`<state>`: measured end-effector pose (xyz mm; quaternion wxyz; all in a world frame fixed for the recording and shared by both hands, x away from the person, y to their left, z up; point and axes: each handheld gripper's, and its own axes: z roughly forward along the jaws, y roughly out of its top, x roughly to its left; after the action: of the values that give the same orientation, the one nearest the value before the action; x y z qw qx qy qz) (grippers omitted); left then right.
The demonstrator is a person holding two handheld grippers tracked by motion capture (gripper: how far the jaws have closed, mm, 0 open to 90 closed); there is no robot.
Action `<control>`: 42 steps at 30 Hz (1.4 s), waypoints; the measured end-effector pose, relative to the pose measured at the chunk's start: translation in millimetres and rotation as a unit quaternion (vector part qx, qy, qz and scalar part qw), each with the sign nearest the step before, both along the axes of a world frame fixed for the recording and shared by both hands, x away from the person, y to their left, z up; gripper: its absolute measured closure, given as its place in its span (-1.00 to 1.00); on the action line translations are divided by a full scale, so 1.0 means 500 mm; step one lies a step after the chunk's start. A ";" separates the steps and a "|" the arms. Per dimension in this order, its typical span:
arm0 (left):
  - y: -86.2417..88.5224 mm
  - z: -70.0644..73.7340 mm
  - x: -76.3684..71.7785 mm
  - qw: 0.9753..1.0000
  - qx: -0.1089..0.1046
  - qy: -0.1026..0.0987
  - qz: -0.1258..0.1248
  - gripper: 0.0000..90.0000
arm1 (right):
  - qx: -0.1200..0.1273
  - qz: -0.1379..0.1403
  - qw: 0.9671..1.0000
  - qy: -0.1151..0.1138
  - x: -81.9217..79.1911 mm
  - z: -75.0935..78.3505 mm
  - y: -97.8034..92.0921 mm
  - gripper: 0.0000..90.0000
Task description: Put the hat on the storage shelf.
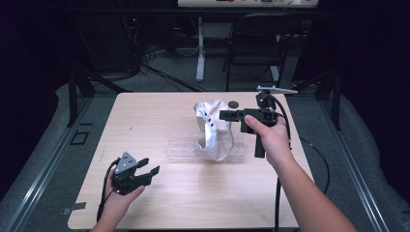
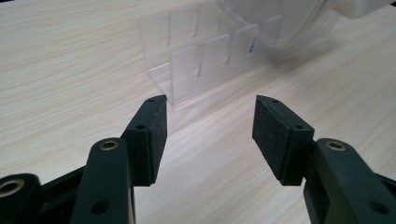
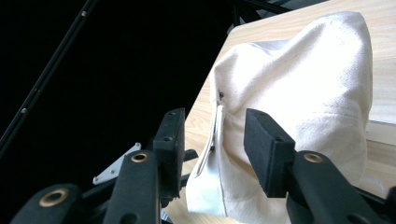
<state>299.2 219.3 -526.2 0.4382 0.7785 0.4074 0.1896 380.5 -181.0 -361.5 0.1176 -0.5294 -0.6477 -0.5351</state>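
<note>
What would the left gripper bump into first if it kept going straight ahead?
Probably the clear plastic rack. The left gripper has its fingers open and aimed at the rack's near end, with bare table between them. The white cap sits farther along.

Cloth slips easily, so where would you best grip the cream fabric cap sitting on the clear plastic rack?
Probably the stiff back band of the cream fabric cap, where the right gripper already straddles it, coming from the right side. That doubled edge stands upright off the clear plastic rack.
</note>
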 end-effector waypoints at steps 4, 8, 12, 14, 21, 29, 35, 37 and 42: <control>0.021 -0.002 0.004 0.999 -0.031 -0.003 0.018 0.02 | 0.005 0.012 1.000 -0.011 -0.017 -0.002 -0.008 0.21; 0.028 -0.008 0.006 0.999 -0.036 0.000 0.031 0.02 | -0.012 0.010 0.999 -0.036 -0.036 -0.014 -0.010 0.12; 0.028 -0.017 0.009 0.999 -0.029 0.010 0.035 0.01 | -0.012 0.007 0.999 -0.048 -0.047 -0.025 -0.015 0.04; 0.026 -0.023 0.011 0.999 -0.027 0.014 0.031 0.00 | -0.019 0.017 0.998 -0.059 -0.058 -0.033 -0.023 -0.05; 0.025 -0.031 0.013 0.999 -0.020 0.020 0.030 -0.01 | -0.022 0.008 0.997 -0.078 -0.089 -0.064 -0.034 -0.06; 0.025 -0.034 0.012 0.999 -0.017 0.022 0.034 -0.01 | -0.034 -0.028 0.995 -0.088 -0.130 -0.109 -0.076 -0.07; 0.018 -0.037 0.012 0.999 -0.013 0.021 0.028 -0.02 | -0.045 -0.060 0.992 -0.099 -0.144 -0.122 -0.113 -0.08; 0.016 -0.038 0.012 0.999 -0.008 0.021 0.024 -0.02 | -0.052 -0.068 0.991 -0.099 -0.146 -0.134 -0.122 -0.07; 0.008 -0.043 0.012 1.000 -0.002 0.022 0.017 -0.02 | -0.051 -0.096 0.990 -0.085 -0.132 -0.172 -0.146 -0.07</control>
<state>305.4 223.2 -547.5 0.4273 0.7747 0.4302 0.1795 314.6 -254.1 -447.6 -0.0168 -0.5467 -0.6281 -0.5534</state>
